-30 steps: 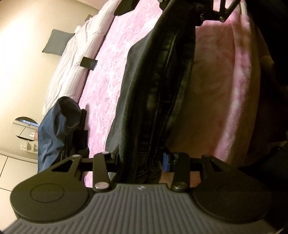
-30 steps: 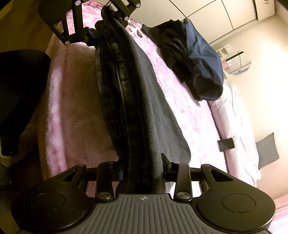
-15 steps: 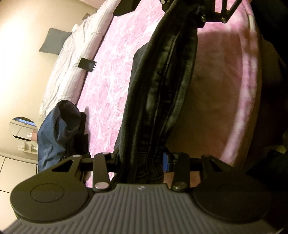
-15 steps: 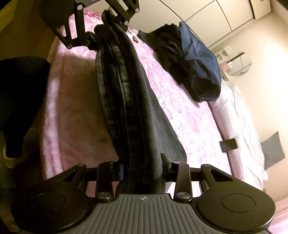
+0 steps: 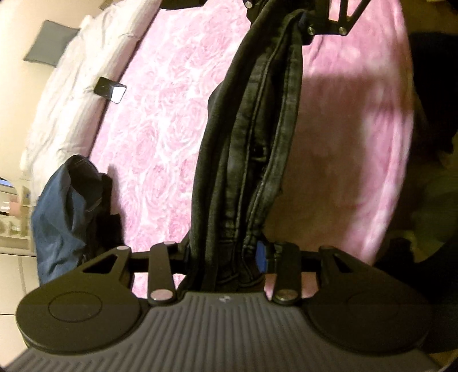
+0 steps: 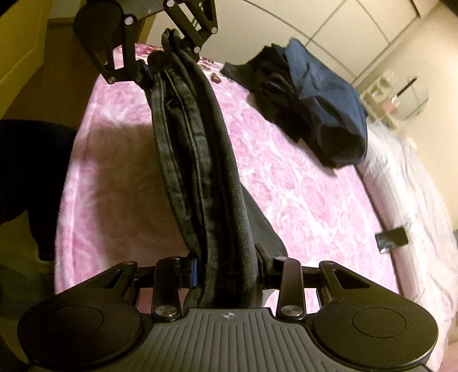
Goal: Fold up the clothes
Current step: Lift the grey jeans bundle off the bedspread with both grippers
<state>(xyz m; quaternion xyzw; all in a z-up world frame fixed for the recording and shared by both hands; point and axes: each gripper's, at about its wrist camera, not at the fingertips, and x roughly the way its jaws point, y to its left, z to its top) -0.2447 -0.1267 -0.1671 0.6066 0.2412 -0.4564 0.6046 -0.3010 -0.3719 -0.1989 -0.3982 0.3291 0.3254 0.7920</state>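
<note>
A pair of dark grey jeans (image 5: 246,148) is bunched lengthwise and stretched taut between both grippers above the pink bed. My left gripper (image 5: 226,254) is shut on one end of the jeans, and the other end runs up to my right gripper (image 5: 289,25) at the top of the left wrist view. In the right wrist view my right gripper (image 6: 227,266) is shut on its end of the jeans (image 6: 197,160), which lead to the left gripper (image 6: 169,57) at the top. A flap of the jeans hangs down toward the blanket.
A pink rose-patterned blanket (image 5: 160,134) covers the bed (image 6: 300,200). A heap of navy and black clothes (image 6: 317,106) lies on its far side (image 5: 68,206). A dark phone (image 5: 110,88) rests near the white pillows (image 5: 71,94). A person's dark-clad leg (image 6: 25,160) stands by the bed edge.
Both grippers have risen with the jeans, which now hang clear of the blanket. More of the bed shows beneath.
</note>
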